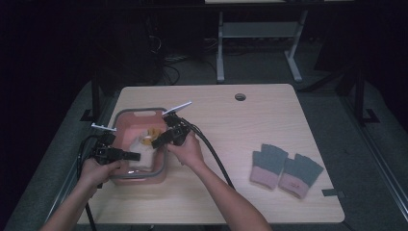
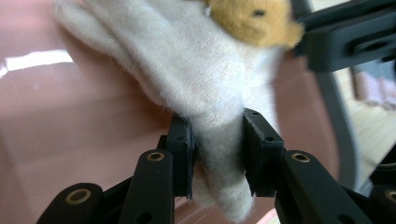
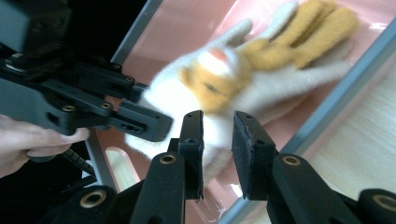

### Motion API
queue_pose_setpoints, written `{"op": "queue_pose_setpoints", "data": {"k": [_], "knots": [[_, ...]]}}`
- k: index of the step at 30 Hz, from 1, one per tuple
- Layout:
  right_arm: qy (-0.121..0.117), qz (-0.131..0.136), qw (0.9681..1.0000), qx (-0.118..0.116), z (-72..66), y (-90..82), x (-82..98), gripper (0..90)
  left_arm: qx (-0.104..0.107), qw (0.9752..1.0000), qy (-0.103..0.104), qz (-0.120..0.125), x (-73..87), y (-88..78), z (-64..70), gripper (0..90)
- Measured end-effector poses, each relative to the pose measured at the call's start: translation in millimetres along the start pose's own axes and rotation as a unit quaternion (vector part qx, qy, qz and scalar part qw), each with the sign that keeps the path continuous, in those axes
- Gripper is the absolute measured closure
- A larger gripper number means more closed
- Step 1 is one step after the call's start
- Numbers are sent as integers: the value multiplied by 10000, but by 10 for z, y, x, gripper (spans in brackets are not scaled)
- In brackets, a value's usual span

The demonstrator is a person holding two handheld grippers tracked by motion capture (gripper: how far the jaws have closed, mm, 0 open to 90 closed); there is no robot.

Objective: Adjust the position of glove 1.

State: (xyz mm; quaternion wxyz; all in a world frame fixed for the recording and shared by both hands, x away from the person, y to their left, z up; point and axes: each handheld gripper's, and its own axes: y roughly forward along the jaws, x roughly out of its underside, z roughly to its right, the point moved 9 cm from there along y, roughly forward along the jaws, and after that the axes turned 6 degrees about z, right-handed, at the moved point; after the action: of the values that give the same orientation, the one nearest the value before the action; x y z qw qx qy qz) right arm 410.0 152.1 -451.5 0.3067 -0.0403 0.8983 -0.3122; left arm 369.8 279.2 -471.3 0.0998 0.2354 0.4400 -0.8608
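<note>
Left gripper view: left hand-held gripper (image 2: 217,156) pinches the cream fleece glove's (image 2: 205,79) cuff inside the pink bin (image 1: 159,166) — soft, light, floppy. Right hand-held gripper (image 3: 218,140) looks spread, off it; grab bunched fabric.

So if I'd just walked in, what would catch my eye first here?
Probably the fluffy white-and-orange glove lying in the pink bin at the table's left, with both hand-held tools over it. The left gripper pinches the glove's white end, while the right gripper hovers just above with a gap between its pads. Off to the right, a grey-and-pink pair of gloves lies on the wooden table.
</note>
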Motion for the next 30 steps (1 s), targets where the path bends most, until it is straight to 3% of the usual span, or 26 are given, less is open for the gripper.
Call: {"op": "queue_pose_setpoints", "data": {"k": [5, 8, 11, 18, 27, 30], "knots": [[-18, 157, 9999, -35, -3, -110, -44, 730, -139, 9999, -60, -16, 9, 6, -34, 640], [-37, 185, 9998, -36, -3, -137, -52, 729, -183, 9998, -19, -13, -5, -20, -43, 577], [-42, 233, 9997, -74, -11, -170, -62, 725, -295, 9995, -10, 124, -79, -103, -44, 553], [-7, 281, 9995, -119, -8, -216, -44, 723, -395, 9987, 75, 314, -152, -164, -28, 614], [-8, 361, 9992, -175, 11, -301, -27, 719, -692, 9967, 322, -270, -18, 79, -53, 637], [0, 392, 9991, -186, 9, -331, -27, 714, -665, 9970, 331, -217, -37, 68, -47, 632]]}}
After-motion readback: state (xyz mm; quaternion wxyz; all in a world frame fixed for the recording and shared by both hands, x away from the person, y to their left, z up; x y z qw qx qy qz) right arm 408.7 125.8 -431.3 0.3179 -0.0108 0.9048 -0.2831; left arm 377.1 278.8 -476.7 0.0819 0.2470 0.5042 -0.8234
